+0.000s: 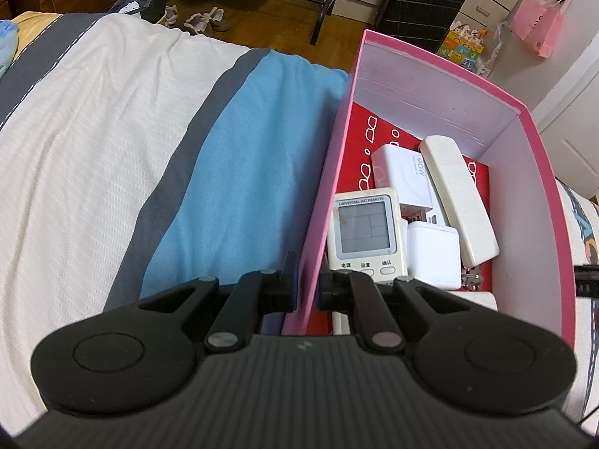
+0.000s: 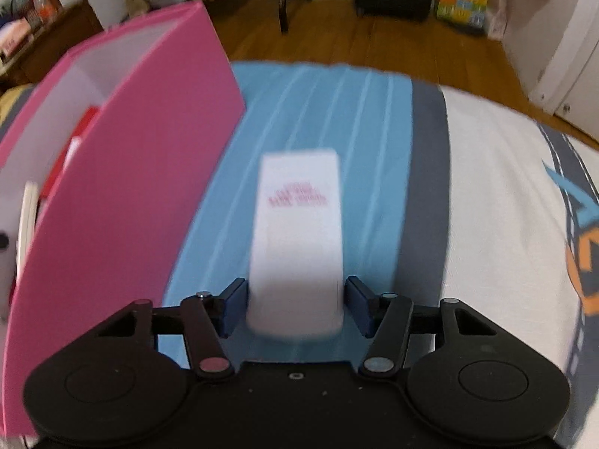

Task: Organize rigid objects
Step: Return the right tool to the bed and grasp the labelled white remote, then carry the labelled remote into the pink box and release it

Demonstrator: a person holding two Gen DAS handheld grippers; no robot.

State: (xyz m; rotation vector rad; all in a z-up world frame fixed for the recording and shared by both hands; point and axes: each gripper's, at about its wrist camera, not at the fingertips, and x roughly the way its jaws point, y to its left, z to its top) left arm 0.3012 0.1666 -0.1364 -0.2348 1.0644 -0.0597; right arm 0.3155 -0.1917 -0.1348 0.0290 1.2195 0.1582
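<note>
My left gripper (image 1: 307, 288) is shut on the near left wall of an open pink box (image 1: 325, 194) that stands on the bed. Inside the box lie a universal AC remote (image 1: 365, 228), a long white remote (image 1: 460, 202), a white charger (image 1: 406, 176) and a white adapter (image 1: 434, 254), all on a red carton (image 1: 370, 131). My right gripper (image 2: 295, 301) points down at a small white box with red print (image 2: 297, 232) lying on the blue stripe of the bedspread. Its near end sits between the blue pads (image 2: 236, 303), which stand close beside it without a clear press. The picture is blurred.
The pink box (image 2: 123, 187) rises just left of the white box. The bedspread (image 1: 112, 142) has white, grey and blue stripes. Beyond the bed's edge are wooden floor, a black suitcase (image 1: 419, 0), a metal rack and bags.
</note>
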